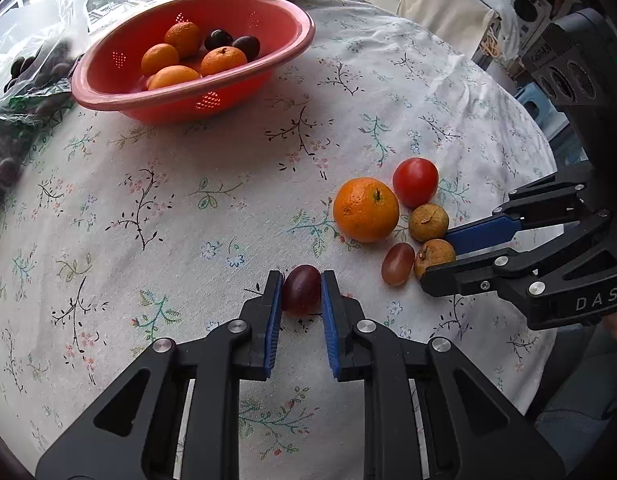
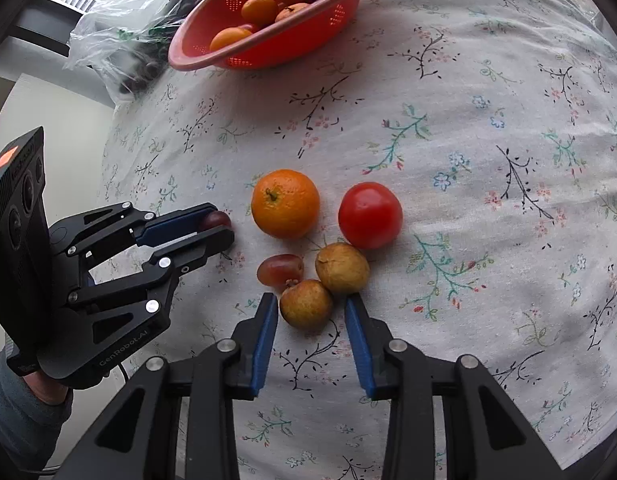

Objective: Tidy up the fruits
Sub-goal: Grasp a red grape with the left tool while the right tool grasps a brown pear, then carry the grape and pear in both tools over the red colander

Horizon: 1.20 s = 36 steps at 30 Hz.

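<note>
Floral tabletop (image 1: 188,200): left tool (image 1: 301,292) pinches a grape (image 1: 302,289); squeezing could burst it. Right tool (image 2: 310,312), open, flanks a longan (image 2: 305,304) and may nudge its neighbours.

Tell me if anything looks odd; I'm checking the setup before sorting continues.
Nothing is spilled or damaged. One oddity: a red tomato sits among the loose fruit, beside the orange. The pink colander sits level.
</note>
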Available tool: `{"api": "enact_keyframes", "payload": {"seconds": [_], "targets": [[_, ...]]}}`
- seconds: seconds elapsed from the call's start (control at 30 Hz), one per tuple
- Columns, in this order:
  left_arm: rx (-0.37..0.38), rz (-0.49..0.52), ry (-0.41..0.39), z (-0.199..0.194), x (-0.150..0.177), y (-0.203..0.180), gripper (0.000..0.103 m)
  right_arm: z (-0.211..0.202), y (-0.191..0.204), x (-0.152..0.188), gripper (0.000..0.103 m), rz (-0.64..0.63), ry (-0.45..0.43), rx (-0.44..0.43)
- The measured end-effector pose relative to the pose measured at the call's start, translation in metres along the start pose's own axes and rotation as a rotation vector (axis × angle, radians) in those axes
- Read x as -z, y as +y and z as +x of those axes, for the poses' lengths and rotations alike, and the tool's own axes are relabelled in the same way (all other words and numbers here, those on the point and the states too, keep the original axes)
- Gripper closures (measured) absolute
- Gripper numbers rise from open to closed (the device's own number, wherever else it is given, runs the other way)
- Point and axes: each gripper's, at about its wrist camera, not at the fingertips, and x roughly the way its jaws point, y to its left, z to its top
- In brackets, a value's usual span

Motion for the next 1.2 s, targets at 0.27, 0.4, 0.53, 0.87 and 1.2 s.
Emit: {"api": "enact_keyframes", "payload": {"seconds": [0.27,0.4,0.53,0.87,1.2], "targets": [[-0.003,-0.041,-0.009,-0.004,0.007,0.002,0.086,0.0,0.004,0.004,0.072,-0.016,0.007,-0.009],[-0.002,-0.062,-0.015,-0.008,0.012,0.004,0.086,-0.002,0.001,0.006,0.073,-0.01,0.014,-0.016],[0.0,-0.086,-0.025,-0.013,0.015,0.005,0.086,-0.01,-0.002,0.009,0.073,-0.002,0.011,-0.028],[-0.007,-0.125,-0.088,-0.04,0.002,0.009,0.086,-0.042,-0.03,0.008,0.073,0.06,-0.033,-0.056],[-0.06,-0.186,-0.204,-0.078,-0.049,0.035,0.086,-0.091,-0.066,-0.056,0.073,0.101,-0.16,-0.028]]}}
